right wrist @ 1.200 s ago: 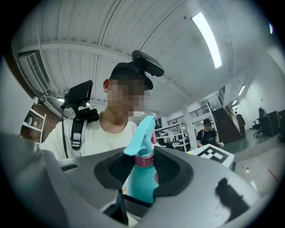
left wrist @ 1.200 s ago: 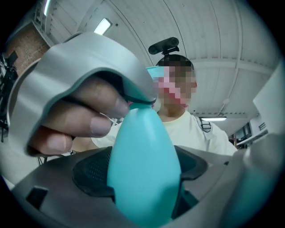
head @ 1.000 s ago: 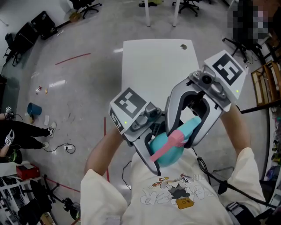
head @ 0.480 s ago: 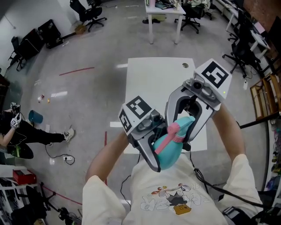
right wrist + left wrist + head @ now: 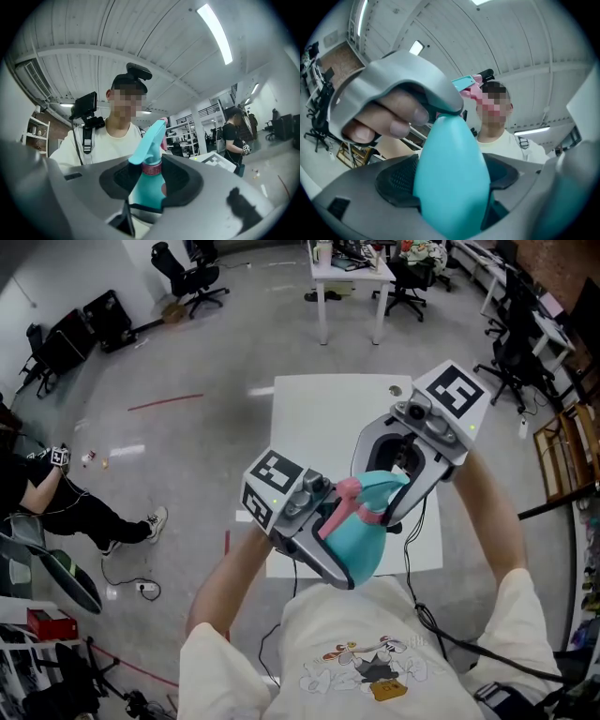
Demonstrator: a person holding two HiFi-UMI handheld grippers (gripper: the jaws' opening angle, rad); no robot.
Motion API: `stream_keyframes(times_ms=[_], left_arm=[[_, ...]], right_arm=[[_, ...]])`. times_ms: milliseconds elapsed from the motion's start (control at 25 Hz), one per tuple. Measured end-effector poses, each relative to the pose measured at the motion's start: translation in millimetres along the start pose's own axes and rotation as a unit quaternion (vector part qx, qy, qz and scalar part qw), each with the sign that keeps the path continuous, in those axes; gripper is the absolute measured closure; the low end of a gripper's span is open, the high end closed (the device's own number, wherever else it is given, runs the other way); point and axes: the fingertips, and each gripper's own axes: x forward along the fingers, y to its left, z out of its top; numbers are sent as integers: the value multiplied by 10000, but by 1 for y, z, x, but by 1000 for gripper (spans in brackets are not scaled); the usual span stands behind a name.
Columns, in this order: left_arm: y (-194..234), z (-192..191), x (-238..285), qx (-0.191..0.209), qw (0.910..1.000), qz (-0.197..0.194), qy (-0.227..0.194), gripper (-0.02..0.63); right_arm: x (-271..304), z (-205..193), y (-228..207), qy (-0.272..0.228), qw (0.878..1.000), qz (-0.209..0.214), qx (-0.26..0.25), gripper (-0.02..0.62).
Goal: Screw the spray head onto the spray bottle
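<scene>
Holds the spray bottle (image 5: 364,549) aloft over the near edge of the white table (image 5: 319,418), close in front of the chest (image 5: 366,652), touching nothing but the two tools. Clamps the left tool (image 5: 333,557) across the bottle's teal belly, pads pressed on both flanks in the left gripper view. Closes the right tool (image 5: 386,498) on the spray head (image 5: 373,491) at its pink collar (image 5: 151,168), a pad against each side of the neck in the right gripper view. Shows the head seated on the bottle's mouth, though cannot tell how far the thread has taken. Lines up collar and bottle on one long axis, the relation that counts for the coming turn: from the rounded base near the chest up and away toward the table, tilted rather than upright. Places the right tool at the far, upper end and the left tool just below it on the body, the two close together. Puts the right tool nearer the part to be turned and leaves the left as anchor. Points the teal nozzle (image 5: 398,481) rightward in the head view, toward the right tool's frame, with the pink trigger (image 5: 339,512) reaching out the opposite way over the left tool. Probably calls for rotation about that tilted axis, not about the vertical, to avoid cross-threading.
</scene>
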Motion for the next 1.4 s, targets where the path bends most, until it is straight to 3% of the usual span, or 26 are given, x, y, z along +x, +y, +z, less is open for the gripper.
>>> stream_keyframes(times_ms=[120, 240, 400, 640, 840, 1120, 1400], left_arm=[[8, 0, -8, 167, 9980, 615, -7, 183], [17, -1, -16, 410, 9885, 1456, -13, 183], [33, 3, -34, 744, 9621, 2624, -49, 182], [49, 6, -52, 1100, 9211, 3735, 47, 181], [60, 11, -78, 1438, 8609, 4875, 219, 182], [64, 13, -101, 1772, 7837, 5936, 458, 183], [78, 25, -121, 1811, 6942, 6962, 231, 182]], right_arm=[[-3, -3, -8, -4, 9994, -342, 109, 462], [-9, -8, -17, 104, 9963, -825, 214, 462], [-23, -15, -28, 214, 9891, -1442, 203, 462], [-34, -19, -40, 124, 9770, -2107, 299, 462], [-42, -21, -53, 102, 9610, -2752, 268, 469], [-39, -22, -63, 253, 9470, -3201, 134, 469], [-60, -20, -68, 270, 9077, -4173, 340, 472]])
